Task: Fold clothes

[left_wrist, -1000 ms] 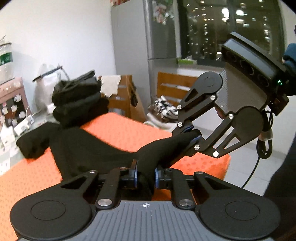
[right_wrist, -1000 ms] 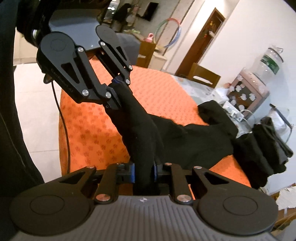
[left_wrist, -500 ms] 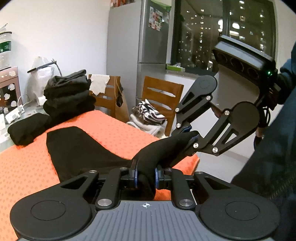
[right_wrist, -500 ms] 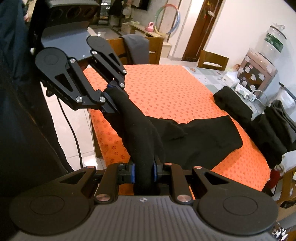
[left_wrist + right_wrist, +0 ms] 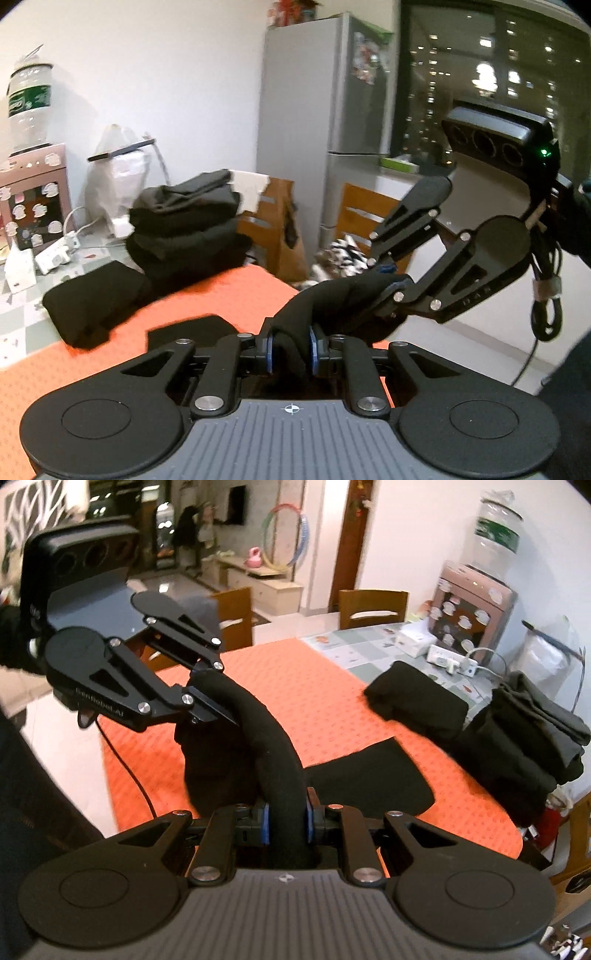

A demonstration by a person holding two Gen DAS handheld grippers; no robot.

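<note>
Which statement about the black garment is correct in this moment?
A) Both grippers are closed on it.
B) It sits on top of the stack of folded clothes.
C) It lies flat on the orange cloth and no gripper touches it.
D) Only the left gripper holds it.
A: the black garment runs as a bunched band from the right gripper to the left gripper, and each is shut on it.

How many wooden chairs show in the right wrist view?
2: one chair behind the left claw, another chair at the table's far end. More may be hidden.
</note>
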